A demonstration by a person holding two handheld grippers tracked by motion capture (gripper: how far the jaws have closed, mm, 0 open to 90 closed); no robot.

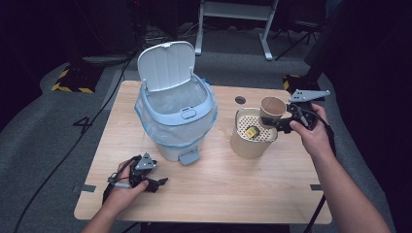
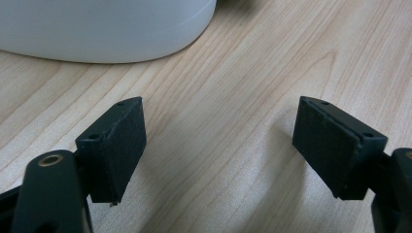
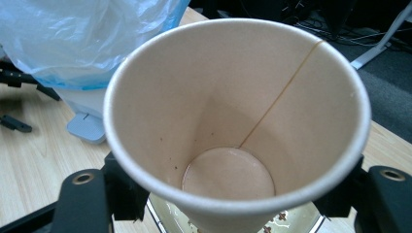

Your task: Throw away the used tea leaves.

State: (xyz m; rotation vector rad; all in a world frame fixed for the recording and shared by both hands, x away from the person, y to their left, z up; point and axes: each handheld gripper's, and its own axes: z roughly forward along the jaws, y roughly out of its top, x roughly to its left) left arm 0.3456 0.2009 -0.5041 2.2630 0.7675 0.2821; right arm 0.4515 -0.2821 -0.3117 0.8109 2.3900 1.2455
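My right gripper (image 1: 277,122) is shut on a brown paper cup (image 1: 272,109), holding it upright over the back right rim of a tan round container (image 1: 248,145). That container has a perforated insert with a small yellow item (image 1: 251,132) lying on it. In the right gripper view the paper cup (image 3: 238,126) is empty, with a few dark specks inside, and both jaws press its sides. My left gripper (image 1: 156,183) rests low on the table near the front left, open, with bare wood between its pads (image 2: 114,145).
A white pedal bin (image 1: 176,116) with its lid up and a clear blue-edged liner stands at the table's middle left; its base (image 2: 102,29) lies just beyond the left gripper. A small round hole (image 1: 240,100) marks the wooden table (image 1: 218,189) behind the container.
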